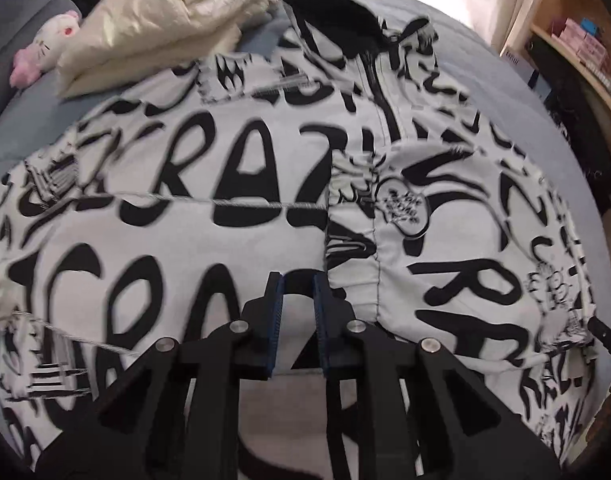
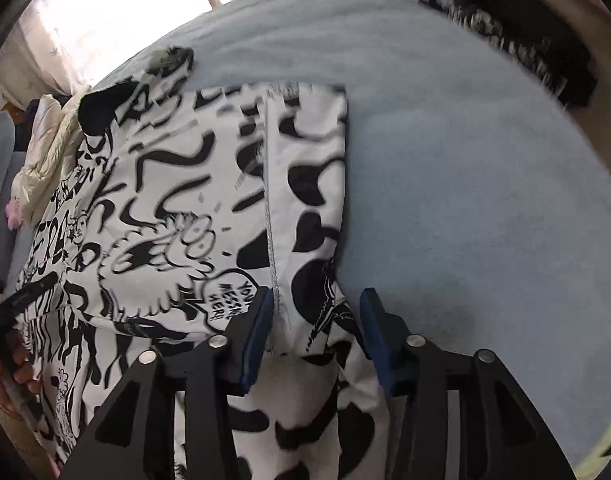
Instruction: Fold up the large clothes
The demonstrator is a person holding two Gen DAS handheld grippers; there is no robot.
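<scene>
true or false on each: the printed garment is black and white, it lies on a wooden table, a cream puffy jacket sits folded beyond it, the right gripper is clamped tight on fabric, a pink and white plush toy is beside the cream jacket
1. The printed fabric garment is black and white. True.
2. It lies on a wooden table. False: it is spread on a pale blue bed cover.
3. A cream puffy folded jacket sits beyond it. True.
4. The right gripper is clamped tight on fabric. False: its jaws stand apart, with the garment's folded edge between them and a visible gap at the blue pads.
5. A pink and white plush toy lies beside the cream jacket. True.
</scene>
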